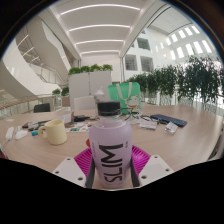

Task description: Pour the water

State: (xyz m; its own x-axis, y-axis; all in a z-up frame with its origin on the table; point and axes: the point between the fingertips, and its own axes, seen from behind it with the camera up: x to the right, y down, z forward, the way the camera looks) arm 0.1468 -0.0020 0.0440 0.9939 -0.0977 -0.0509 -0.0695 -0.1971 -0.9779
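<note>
Single view only; no second view shares the scene. The camera is mounted on the gripper (111,168) and faces forward along its two fingers (82,160), which enter at the lower centre of the frame. Orientation is near level, slightly above the table (185,137) surface. The lens is wide-angle: ceiling light strips curve across the top of the frame. Closest range: a bottle (110,150) at lower centre, filling the near field and blocking part of the table behind it. Middle range: a mug (54,131) at centre left. Far range: a row of plants (185,80) at centre right.
</note>
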